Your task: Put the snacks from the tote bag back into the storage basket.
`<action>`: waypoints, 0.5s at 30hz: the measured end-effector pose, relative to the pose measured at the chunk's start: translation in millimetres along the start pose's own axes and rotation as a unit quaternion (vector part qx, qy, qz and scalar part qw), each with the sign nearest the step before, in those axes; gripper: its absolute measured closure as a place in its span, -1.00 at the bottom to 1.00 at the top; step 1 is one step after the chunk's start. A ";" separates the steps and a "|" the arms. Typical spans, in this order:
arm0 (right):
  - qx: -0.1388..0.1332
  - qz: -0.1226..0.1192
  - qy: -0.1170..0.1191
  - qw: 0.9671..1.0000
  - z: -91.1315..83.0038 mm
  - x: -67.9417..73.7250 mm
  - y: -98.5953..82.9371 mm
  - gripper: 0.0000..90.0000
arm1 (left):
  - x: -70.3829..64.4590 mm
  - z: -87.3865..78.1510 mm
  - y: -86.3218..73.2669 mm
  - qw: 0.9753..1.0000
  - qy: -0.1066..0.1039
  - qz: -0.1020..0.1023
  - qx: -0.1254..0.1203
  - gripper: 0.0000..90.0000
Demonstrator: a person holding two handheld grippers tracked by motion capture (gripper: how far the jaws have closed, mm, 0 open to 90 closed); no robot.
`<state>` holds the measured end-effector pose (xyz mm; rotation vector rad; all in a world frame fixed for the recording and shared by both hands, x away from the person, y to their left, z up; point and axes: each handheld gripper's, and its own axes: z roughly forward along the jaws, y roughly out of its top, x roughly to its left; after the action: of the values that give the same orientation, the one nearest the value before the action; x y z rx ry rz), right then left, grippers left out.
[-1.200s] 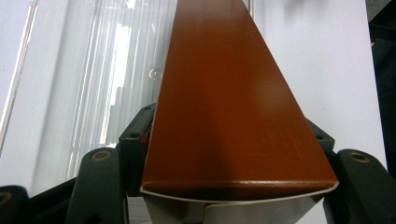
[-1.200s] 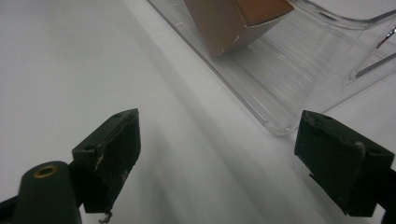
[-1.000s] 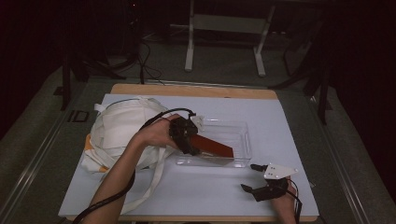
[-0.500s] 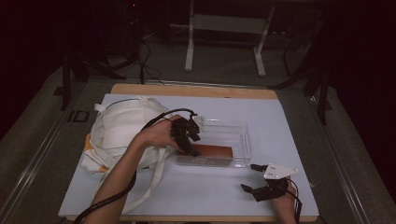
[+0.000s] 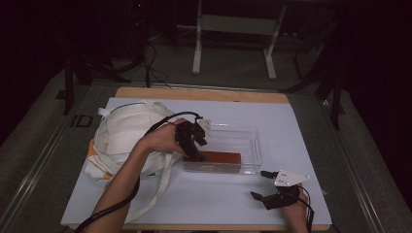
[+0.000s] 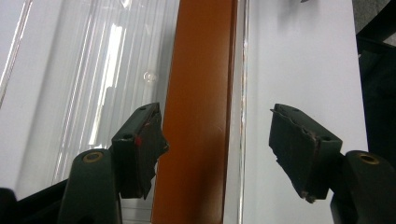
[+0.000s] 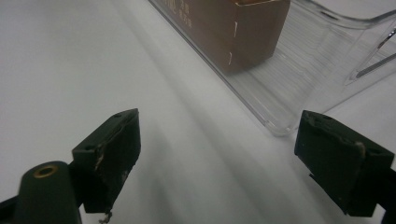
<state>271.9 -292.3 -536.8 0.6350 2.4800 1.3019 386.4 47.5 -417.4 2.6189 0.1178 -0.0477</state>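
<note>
The brown box (image 5: 218, 158) lies flat inside the clear plastic tray (image 5: 250, 145), along the tray's near wall, on the white tabletop (image 5: 291, 126). Its long axis runs left to right across the table, parallel to that wall, with one end under the left hand-held gripper (image 5: 193, 150) and the other pointing toward the tray's right end. In the left gripper view the box (image 6: 198, 112) runs straight away from the camera between the two jaws, which stand wide apart; the left jaw is at the box's edge, perhaps just touching it, the right one stands clear beyond the tray wall, so nothing is clamped.

The box looks like thin card: light and fairly stiff along its length, though its broad faces would likely dent under a hard squeeze. Its smooth surface may slide on the tray's ribbed floor. The narrow width is the sensible place to take hold, near one end or the middle, pinching across the long sides.

The right hand-held gripper (image 5: 272, 191) rests near the front edge of the tabletop, jaws wide and empty, facing the tray's corner (image 7: 275, 126) and the end of the box (image 7: 243, 32). A white cloth bag (image 5: 126, 136) lies at the left
</note>
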 end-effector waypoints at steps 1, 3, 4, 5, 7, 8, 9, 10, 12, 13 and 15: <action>0.000 0.000 0.000 1.000 0.0 0.0 0.0 -0.68 | 0.2 -0.8 -0.6 1.000 0.002 0.001 0.001 -0.21; 0.000 0.000 0.000 1.000 0.0 0.0 0.0 -0.68 | 0.1 -1.9 -1.6 1.000 0.003 -0.002 -0.002 -0.21; 0.000 0.000 0.000 1.000 0.0 0.0 0.0 -0.68 | 0.3 -2.9 -2.5 1.000 0.003 -0.003 -0.006 -0.21; 0.000 0.000 0.000 1.000 0.0 0.0 0.0 -0.68 | 0.5 -4.3 -3.4 1.000 0.005 -0.005 -0.008 -0.21; 0.000 0.000 0.000 1.000 0.0 0.1 0.0 -0.68 | 1.0 -6.3 -5.0 1.000 0.013 -0.009 -0.005 -0.21; 0.000 0.000 0.000 1.000 0.0 0.1 0.0 -0.68 | 1.3 -7.1 -5.9 1.000 0.015 -0.010 -0.005 -0.21; 0.000 0.000 0.000 1.000 0.0 0.1 0.0 -0.68 | 1.5 -8.2 -7.0 1.000 0.019 -0.012 -0.004 -0.21; 0.000 0.000 0.000 1.000 0.0 0.1 0.0 -0.68 | 1.6 -9.3 -8.1 1.000 0.022 -0.014 -0.005 -0.21; -0.001 0.000 0.000 1.000 0.0 0.0 0.0 -0.68 | 1.9 -11.9 -10.5 0.999 0.028 -0.017 -0.006 -0.21; 0.000 0.000 0.000 1.000 0.0 0.0 0.0 -0.68 | 1.5 -13.3 -11.6 0.999 0.031 -0.020 -0.006 -0.21; 0.000 0.000 0.000 1.000 0.0 0.1 0.0 -0.68 | 1.6 -16.0 -13.7 0.999 0.042 -0.022 -0.005 -0.21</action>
<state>271.9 -292.2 -536.8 0.6346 2.4791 1.3017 386.9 67.4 -410.3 2.6079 0.2053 0.0463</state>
